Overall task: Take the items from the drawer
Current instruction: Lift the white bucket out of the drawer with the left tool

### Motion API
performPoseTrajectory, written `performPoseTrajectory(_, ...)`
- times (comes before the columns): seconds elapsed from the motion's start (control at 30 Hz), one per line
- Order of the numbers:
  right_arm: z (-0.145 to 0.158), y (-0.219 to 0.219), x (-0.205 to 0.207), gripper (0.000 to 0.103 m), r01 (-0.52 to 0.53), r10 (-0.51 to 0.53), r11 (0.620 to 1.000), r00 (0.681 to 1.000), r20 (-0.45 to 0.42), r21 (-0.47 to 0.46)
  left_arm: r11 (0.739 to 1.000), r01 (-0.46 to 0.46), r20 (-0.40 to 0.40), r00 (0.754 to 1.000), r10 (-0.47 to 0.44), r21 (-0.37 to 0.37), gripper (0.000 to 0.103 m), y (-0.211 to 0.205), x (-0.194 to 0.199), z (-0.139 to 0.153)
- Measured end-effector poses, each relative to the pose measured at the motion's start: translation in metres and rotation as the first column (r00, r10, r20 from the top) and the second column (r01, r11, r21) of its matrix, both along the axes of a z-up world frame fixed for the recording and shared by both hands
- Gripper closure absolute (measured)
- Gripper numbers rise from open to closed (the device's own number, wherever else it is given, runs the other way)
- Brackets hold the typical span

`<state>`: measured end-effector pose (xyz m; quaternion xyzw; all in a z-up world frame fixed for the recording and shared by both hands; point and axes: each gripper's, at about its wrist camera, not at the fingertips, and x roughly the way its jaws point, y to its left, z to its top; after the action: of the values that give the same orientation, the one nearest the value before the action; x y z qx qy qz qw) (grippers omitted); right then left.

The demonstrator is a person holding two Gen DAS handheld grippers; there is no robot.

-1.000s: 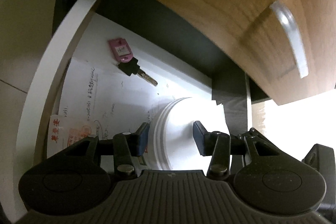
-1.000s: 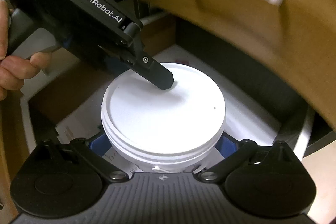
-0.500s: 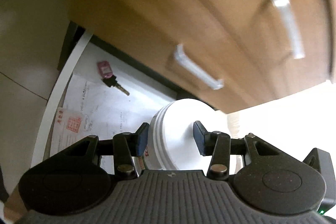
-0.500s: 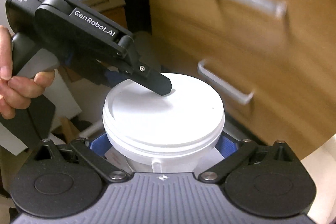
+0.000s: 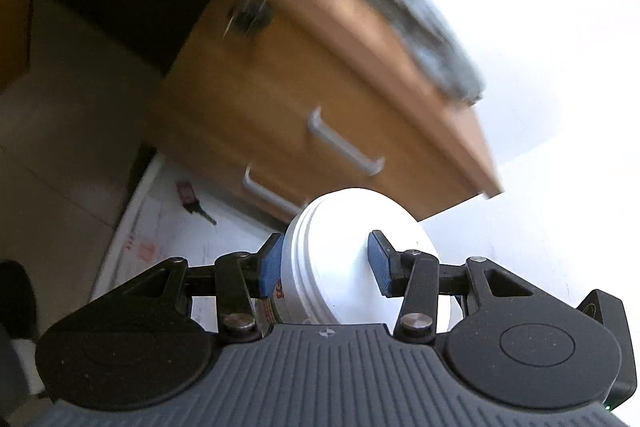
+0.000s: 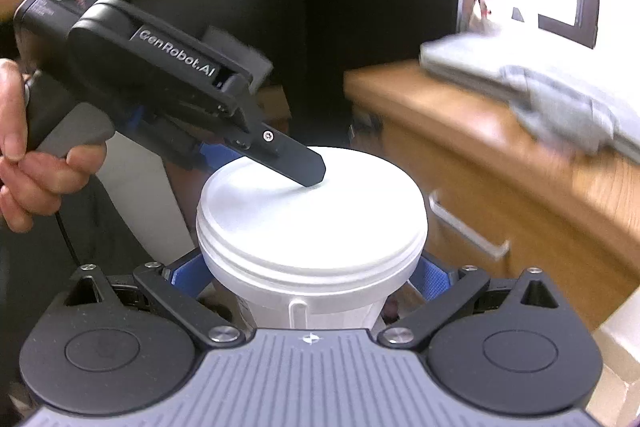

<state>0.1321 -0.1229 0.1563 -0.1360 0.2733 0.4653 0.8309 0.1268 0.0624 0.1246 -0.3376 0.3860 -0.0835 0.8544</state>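
A white lidded tub (image 6: 312, 227) is held up in the air, well above the open bottom drawer (image 5: 160, 227). My right gripper (image 6: 308, 279) is shut on the tub's body just under the lid. My left gripper (image 5: 324, 263) is shut on the tub's lid edge (image 5: 352, 251), one finger (image 6: 296, 163) lying on the lid top, the other under the rim. A key with a pink tag (image 5: 190, 199) lies on papers in the drawer below.
The wooden drawer cabinet (image 5: 320, 99) with metal handles (image 5: 344, 147) stands close behind the tub. A grey cloth (image 6: 560, 95) lies on the cabinet top. Dark space under a desk (image 6: 360, 27) is behind. A person's hand (image 6: 24, 155) holds the left gripper.
Both grippers have lifted the tub up out of the drawer, from drawer level to about the height of the cabinet top. The grips have not changed.
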Motion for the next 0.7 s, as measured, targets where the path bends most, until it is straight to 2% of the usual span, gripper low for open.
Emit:
performPoseTrajectory(0.13,0.049,0.007,-0.016,0.002,-0.023,0.022,0.999,1.0,0.017,0.041,0.998,-0.013,0.03,0.999,0.011,0.06,0.056,0.008,-0.013,0.058)
performPoseTrajectory(0.27,0.094,0.023,-0.018,0.002,-0.06,0.058,0.995,0.998,0.039,0.076,0.995,-0.052,0.055,0.997,0.047,0.086,0.055,0.025,-0.024,0.109)
performPoseTrajectory(0.5,0.16,0.048,-0.021,0.002,-0.14,0.129,0.983,0.987,0.092,0.118,0.989,-0.097,0.112,0.99,0.084,0.112,0.055,0.053,-0.04,0.181)
performPoseTrajectory(0.7,0.209,0.07,-0.032,0.001,-0.227,0.207,0.963,0.968,0.139,0.145,0.977,-0.18,0.193,0.969,0.155,0.118,0.056,0.068,-0.069,0.231)
